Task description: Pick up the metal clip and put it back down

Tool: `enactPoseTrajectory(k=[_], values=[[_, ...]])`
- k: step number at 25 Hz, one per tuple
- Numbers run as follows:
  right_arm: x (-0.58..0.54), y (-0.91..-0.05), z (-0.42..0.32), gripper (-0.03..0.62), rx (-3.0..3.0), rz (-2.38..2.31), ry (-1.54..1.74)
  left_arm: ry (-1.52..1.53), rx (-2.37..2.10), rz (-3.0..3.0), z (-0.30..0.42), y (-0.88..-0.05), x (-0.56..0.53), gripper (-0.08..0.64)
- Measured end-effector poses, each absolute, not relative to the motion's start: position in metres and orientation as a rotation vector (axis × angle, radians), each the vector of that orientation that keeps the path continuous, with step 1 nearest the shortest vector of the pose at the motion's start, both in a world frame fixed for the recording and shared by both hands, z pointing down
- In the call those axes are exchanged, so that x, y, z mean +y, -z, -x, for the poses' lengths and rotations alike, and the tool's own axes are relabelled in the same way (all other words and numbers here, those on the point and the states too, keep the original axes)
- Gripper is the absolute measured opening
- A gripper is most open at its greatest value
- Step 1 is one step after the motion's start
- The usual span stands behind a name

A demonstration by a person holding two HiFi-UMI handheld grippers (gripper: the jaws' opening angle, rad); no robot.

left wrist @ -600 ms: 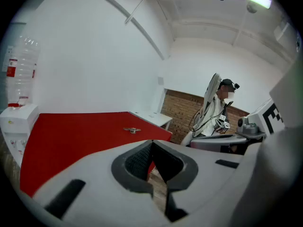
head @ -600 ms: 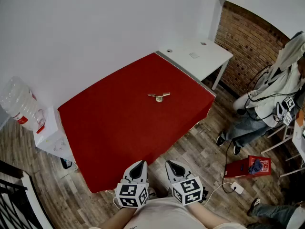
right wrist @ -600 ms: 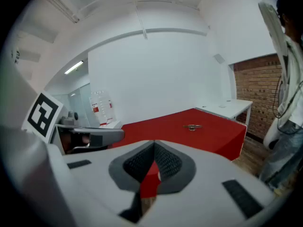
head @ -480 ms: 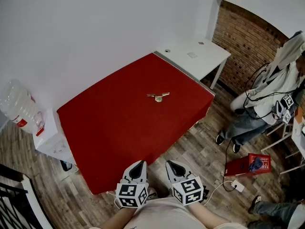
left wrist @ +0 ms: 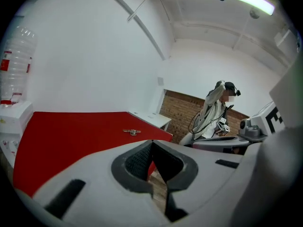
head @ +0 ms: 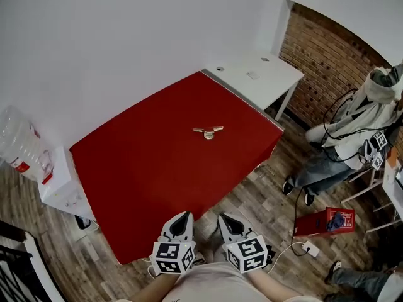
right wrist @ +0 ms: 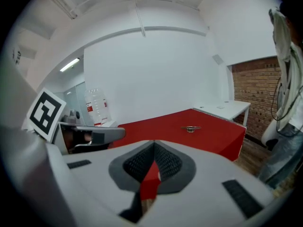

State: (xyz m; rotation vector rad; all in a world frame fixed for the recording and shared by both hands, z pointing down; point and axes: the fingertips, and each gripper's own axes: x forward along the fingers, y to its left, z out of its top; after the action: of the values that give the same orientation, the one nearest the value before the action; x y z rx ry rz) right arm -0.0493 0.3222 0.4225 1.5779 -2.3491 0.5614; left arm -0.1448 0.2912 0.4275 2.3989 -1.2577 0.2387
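L gripper (head: 184, 214), R gripper (head: 224, 216) shut (seemingly); clip (head: 208, 131) on table (head: 151, 175).

Open red tabletop (head: 145, 175) all around metal clip (head: 207, 131)

Left tool (head: 182, 218) and right tool (head: 227, 218) held side by side, jaws together.

The head camera has swung slightly. The red cloth-covered desk (head: 145, 175), with the small brass-coloured metal clip (head: 208, 132) near its far right edge, now shows a little lower and further left. The clear plastic water bottle (head: 22, 146) beyond the desk's left edge has slid outward in frame. The seated person in a pale hooded top (head: 371, 115) shows lower.
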Motion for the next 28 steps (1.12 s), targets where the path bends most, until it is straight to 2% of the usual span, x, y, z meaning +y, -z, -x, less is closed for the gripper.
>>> enactPoseTrajectory(k=[10, 17, 28], values=[[0.199, -0.441, -0.006, 0.005, -2.402, -1.465, -0.55, -0.28, -1.361, -2.308, 0.099, -0.449, 0.181, 0.006], [0.11, -0.429, -0.057, 0.005, -2.445, -1.38, -0.502, -0.237, -1.444, -2.285, 0.049, -0.429, 0.097, 0.006], [0.055, -0.435, -0.076, 0.005, -2.462, -1.341, -0.533, -0.266, -1.487, -2.246, 0.029, -0.431, 0.044, 0.006]])
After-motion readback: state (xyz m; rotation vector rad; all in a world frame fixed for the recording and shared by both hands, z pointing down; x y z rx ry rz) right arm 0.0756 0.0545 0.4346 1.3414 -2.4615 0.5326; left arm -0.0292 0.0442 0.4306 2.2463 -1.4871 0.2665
